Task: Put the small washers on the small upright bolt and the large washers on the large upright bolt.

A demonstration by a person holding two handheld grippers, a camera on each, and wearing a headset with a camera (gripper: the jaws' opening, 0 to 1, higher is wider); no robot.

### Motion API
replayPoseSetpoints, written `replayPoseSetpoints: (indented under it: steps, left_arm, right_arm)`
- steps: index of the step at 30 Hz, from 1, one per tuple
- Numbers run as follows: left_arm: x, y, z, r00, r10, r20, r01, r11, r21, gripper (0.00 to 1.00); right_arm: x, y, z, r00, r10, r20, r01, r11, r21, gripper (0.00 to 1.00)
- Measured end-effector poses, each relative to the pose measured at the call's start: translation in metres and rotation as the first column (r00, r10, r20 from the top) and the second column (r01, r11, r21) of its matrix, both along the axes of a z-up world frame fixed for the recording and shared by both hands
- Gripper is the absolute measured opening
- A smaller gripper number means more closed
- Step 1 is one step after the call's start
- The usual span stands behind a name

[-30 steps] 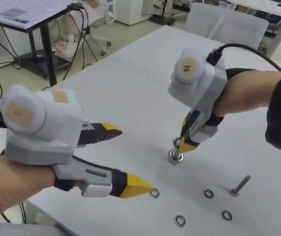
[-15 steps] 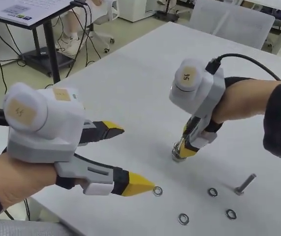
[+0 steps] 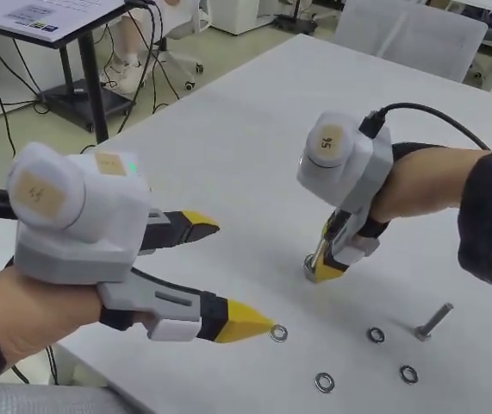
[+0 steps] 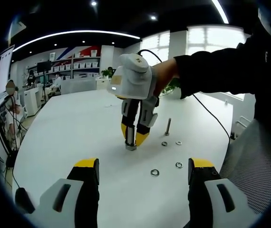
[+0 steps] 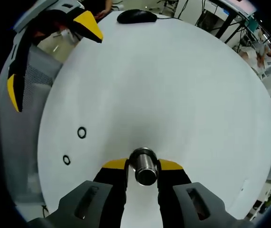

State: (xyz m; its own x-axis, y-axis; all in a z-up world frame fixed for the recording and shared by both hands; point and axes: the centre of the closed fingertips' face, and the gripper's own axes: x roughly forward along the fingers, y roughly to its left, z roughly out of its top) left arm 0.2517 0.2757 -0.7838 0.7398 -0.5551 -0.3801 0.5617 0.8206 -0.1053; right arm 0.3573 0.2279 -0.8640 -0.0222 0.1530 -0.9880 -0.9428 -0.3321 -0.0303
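The large bolt (image 5: pixel 145 167) stands upright on the white table (image 3: pixel 228 147). My right gripper (image 3: pixel 323 269) points straight down over it, jaws closed against both sides of its shaft, tips near its base (image 4: pixel 131 145). I cannot tell whether a washer sits between the tips. The small bolt (image 3: pixel 433 321) stands further right (image 4: pixel 167 127). Several loose washers lie flat in front: one (image 3: pixel 278 332) by my left gripper's lower tip, others (image 3: pixel 324 381), (image 3: pixel 376 335), (image 3: pixel 408 374). My left gripper (image 3: pixel 224 276) hovers open at the near left, holding nothing (image 4: pixel 142 178).
The table's left edge (image 3: pixel 142 112) drops to a floor with a desk (image 3: pixel 47 26), cables and chairs. A black mouse (image 5: pixel 136 16) lies far across the table in the right gripper view. Bare tabletop stretches beyond the bolts.
My right gripper has come down along the large bolt, its tips now near the base. My left gripper has stayed put, still open.
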Motion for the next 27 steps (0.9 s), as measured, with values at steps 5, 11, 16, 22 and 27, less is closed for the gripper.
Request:
replayPoseSetpoints:
  steps: [5, 11, 16, 22, 27]
  left_arm:
    - [-0.001, 0.000, -0.001, 1.000, -0.001, -0.002, 0.001, 1.000, 0.001, 0.76]
    - [-0.002, -0.001, -0.001, 1.000, -0.003, -0.004, 0.003, 1.000, 0.003, 0.76]
    - [-0.003, -0.001, -0.001, 1.000, -0.006, -0.005, 0.006, 1.000, 0.002, 0.76]
    - [-0.003, -0.001, 0.000, 1.000, -0.009, -0.004, 0.009, 1.000, 0.004, 0.76]
    - [-0.003, -0.002, 0.000, 1.000, -0.014, -0.005, 0.014, 1.000, 0.007, 0.76]
  right_arm:
    - [0.001, 0.000, 0.000, 1.000, 0.002, 0.005, -0.002, 1.000, -0.002, 0.25]
    - [0.002, -0.002, 0.000, 1.000, 0.006, 0.016, -0.006, 1.000, -0.008, 0.25]
    - [0.003, -0.004, 0.002, 1.000, -0.001, 0.017, 0.001, 1.000, -0.008, 0.25]
    - [0.005, -0.007, 0.004, 1.000, -0.008, 0.021, 0.008, 1.000, -0.006, 0.25]
    - [0.005, -0.013, 0.007, 1.000, -0.018, 0.023, 0.018, 1.000, -0.010, 0.25]
